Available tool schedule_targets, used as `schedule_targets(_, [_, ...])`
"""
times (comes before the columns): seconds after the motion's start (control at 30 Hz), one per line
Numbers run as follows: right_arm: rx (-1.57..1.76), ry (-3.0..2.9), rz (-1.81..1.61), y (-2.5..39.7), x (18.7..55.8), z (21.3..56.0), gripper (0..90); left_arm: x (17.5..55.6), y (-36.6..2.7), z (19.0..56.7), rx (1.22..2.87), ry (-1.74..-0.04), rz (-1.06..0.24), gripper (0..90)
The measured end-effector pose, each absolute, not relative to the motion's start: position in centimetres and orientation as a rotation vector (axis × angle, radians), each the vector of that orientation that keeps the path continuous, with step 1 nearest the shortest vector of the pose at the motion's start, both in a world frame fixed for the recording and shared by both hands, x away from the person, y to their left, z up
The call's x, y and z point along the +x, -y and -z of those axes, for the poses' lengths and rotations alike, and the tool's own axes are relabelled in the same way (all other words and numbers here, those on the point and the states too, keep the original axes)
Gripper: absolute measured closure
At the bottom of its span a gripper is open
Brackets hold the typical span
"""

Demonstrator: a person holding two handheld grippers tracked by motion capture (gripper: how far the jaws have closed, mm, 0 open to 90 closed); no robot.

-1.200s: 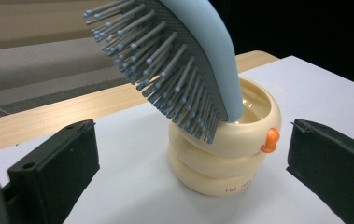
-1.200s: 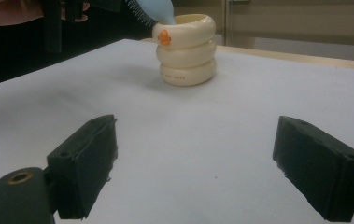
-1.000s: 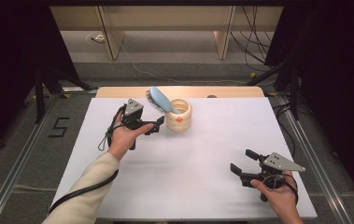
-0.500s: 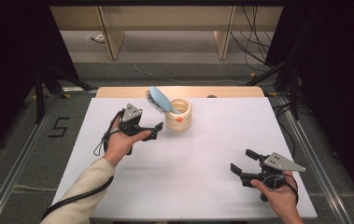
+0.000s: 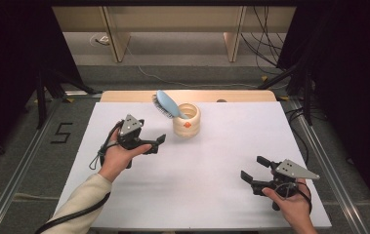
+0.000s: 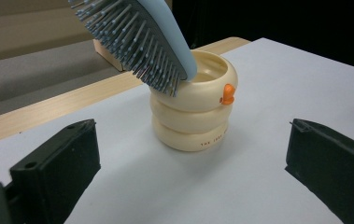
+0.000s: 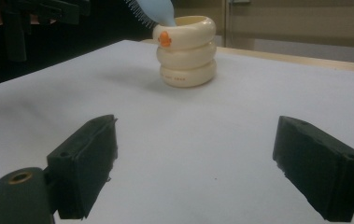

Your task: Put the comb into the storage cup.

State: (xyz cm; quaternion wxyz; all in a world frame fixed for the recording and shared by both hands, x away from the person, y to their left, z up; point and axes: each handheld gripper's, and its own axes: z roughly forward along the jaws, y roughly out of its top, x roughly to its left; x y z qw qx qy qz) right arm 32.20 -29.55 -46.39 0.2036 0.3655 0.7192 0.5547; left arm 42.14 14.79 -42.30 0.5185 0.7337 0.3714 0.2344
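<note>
A white table (image 5: 207, 195) lies under both hand-held grippers, with a pale wooden strip (image 5: 124, 96) along its far edge, beyond the left hand-held gripper (image 5: 159, 144). On the grey floor (image 5: 182, 75), to the outer side of that hand-held gripper, a black figure 5 (image 5: 61, 132) is marked. A metal rail (image 5: 21, 170) runs between the 5 and the table. Far beyond the right hand-held gripper (image 5: 252, 167), dark cables (image 5: 263, 53) trail over the floor beside a wooden post (image 5: 234, 39). A second post (image 5: 116, 39) stands far beyond the left one.
</note>
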Motion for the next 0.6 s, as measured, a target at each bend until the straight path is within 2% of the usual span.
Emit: schedule_targets(0.6, [1.013,-2.008,-1.549,29.5,32.2,46.4,14.7,39.7,-16.0,43.6,1.786,-0.887,-0.574,3.6])
